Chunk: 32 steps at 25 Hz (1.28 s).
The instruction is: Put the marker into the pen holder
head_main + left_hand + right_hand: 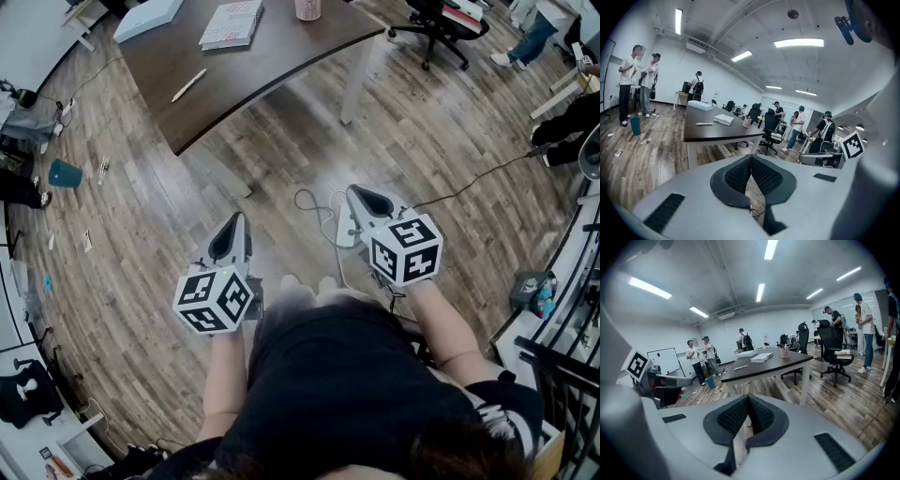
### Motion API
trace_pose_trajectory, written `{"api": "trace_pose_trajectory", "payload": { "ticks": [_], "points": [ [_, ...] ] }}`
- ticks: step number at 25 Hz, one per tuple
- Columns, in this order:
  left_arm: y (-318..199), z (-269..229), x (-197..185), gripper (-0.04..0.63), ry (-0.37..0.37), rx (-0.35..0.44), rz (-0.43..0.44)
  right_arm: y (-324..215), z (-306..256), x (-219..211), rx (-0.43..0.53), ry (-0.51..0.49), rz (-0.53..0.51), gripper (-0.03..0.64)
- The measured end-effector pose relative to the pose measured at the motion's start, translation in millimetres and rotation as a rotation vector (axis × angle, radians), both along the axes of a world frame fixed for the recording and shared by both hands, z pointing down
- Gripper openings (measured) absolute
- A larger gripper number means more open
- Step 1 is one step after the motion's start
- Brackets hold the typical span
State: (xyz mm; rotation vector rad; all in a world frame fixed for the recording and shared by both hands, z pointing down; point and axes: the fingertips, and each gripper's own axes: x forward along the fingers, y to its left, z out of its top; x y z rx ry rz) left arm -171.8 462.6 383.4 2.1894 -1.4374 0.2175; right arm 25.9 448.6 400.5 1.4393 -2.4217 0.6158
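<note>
A white marker (188,85) lies on the dark brown table (272,66) far ahead of me, near its left front edge. The pinkish pen holder (307,9) stands at the table's far right. Both grippers hang close to my body over the wooden floor, well short of the table. My left gripper (232,234) is shut with nothing in it, and so is my right gripper (361,197). The left gripper view shows its closed jaws (751,157), with the marker (704,124) and pen holder (747,123) far off. In the right gripper view (747,397) the marker (740,367) and pen holder (785,353) are also distant.
A book (232,23) and a pale blue box (148,17) lie on the table. A white cable (323,220) loops on the floor by my feet. A teal cup (65,173) stands on the floor at the left. An office chair (441,23) and several people are around the room.
</note>
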Motion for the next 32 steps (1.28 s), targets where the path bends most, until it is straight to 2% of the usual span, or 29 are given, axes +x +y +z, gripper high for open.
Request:
{"api": "trace_pose_trajectory", "payload": {
  "ticks": [8, 15, 25, 32],
  "points": [
    [-4.5, -1.4, 15.5, 0.028, -0.021, -0.003, 0.03, -2.2, -1.1, 10.6, -0.018, -0.059, 0.026, 0.018],
    [-7.9, 0.0, 20.5, 0.028, -0.031, 0.001, 0.019, -5.8, 4.9, 14.8, -0.034, -0.039, 0.01, 0.018],
    [-24.9, 0.6, -0.3, 0.028, -0.043, -0.006, -0.019, -29.3, 7.9, -2.8, -0.042, -0.031, -0.022, 0.018],
    [-67.8, 15.6, -19.6, 0.028, -0.011, -0.035, -0.008, -66.8, 12.8, -27.9, -0.053, -0.018, -0.038, 0.018]
  ]
}}
